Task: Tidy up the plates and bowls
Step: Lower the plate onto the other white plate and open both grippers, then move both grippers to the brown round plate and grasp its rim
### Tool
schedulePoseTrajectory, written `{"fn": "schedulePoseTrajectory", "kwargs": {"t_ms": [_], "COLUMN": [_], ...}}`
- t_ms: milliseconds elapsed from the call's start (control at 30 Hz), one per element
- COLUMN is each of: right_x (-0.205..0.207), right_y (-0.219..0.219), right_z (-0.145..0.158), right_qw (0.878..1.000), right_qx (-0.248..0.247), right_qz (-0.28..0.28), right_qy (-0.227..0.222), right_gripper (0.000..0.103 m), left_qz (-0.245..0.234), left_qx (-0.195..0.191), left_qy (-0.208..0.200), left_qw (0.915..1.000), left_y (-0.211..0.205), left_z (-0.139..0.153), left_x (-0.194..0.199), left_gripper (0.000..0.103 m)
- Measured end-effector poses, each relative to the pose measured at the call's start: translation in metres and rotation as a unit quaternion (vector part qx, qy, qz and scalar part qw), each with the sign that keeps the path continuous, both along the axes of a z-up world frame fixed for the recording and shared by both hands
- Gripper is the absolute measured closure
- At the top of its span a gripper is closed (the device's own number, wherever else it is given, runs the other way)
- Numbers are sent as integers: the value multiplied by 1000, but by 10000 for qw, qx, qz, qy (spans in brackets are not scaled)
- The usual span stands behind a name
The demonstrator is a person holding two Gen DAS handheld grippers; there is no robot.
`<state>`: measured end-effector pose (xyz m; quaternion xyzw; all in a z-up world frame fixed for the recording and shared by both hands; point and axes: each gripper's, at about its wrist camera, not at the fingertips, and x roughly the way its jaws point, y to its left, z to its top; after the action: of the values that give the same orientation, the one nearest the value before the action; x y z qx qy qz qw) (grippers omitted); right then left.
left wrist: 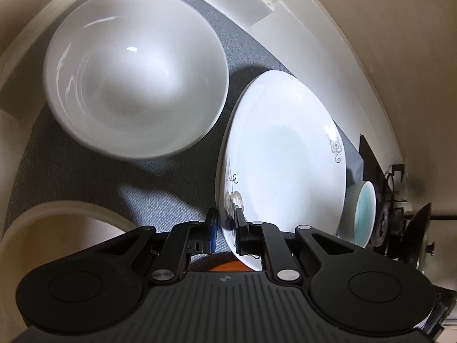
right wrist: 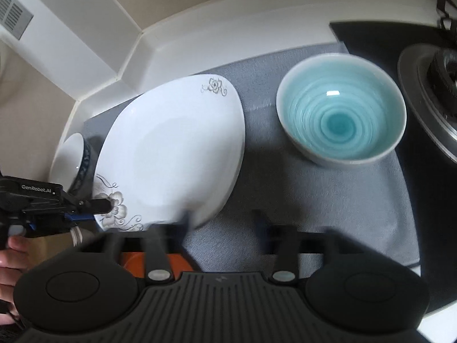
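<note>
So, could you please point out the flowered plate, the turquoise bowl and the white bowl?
flowered plate [right wrist: 177,148], right wrist view, bare centre.
turquoise bowl [right wrist: 340,117], right wrist view, inner bottom.
white bowl [left wrist: 134,85], left wrist view, inner wall.

One readable text only: "GenRobot.AI", in pale letters on the black body of the left gripper [right wrist: 98,210], at the left edge of the right wrist view, just left of the flowered white plate [right wrist: 171,154]. Elsewhere a small round emblem without letters on the ribbed housing in the left wrist view. No numbers or labels on the dishes.
</note>
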<state>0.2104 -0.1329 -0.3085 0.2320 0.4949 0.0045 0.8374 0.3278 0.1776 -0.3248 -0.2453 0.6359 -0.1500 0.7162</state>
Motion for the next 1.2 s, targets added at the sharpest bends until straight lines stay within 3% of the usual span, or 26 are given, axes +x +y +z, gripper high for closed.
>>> {"fn": "schedulePoseTrajectory", "kwargs": {"t_ms": [67,300,367,400,467,600,700,733,767,933,1033,1100,1167,1200], "right_x": [1,3,-3,-6,-11,-13,-8,-7,-6,-3,-8,-18,-29,-34], "right_y": [1,9,9,9,9,6,8,8,9,5,10,17,27,33], "right_z": [0,-1,6,9,12,7,-1,-3,-4,-7,-3,-2,-3,-5], "right_qw": [10000,10000,9998,9997,9995,9997,9998,9997,9997,9995,9999,9998,9996,9992], "right_qx": [-33,-43,-54,-119,-242,-33,70,89,89,189,159,173,71,27], "right_qz": [-22,-8,-20,8,18,2,-6,44,43,-84,-58,83,245,367], "right_qy": [-90,-77,-178,-209,-195,-229,-201,-213,-226,-223,-33,0,87,132], "right_gripper": [84,82,81,79,59,56,66,80,84,85,77,61,38,36], "left_qz": [-47,-261,-377,-470,-591,-558,-494,-470,-469,-445,-449,-549,-664,-738], "left_qx": [64,329,436,535,646,578,432,405,406,427,481,453,624,728], "left_qy": [-100,-401,-672,-828,-1041,-882,-638,-597,-584,-565,-460,-523,-639,-667], "left_qw": [9999,9983,9961,9940,9907,9929,9958,9963,9964,9965,9968,9961,9938,9924], "left_y": [-2,-5,-7,-7,-10,-11,-10,-10,-11,-11,-11,-10,-12,-14], "left_z": [1,12,24,30,35,24,12,11,11,11,17,25,33,35], "left_x": [-1,-5,-11,-14,-17,-10,-5,-4,-4,-5,-10,-17,-27,-32], "left_gripper": [90,90,89,89,89,89,86,86,86,86,87,87,87,86]}}
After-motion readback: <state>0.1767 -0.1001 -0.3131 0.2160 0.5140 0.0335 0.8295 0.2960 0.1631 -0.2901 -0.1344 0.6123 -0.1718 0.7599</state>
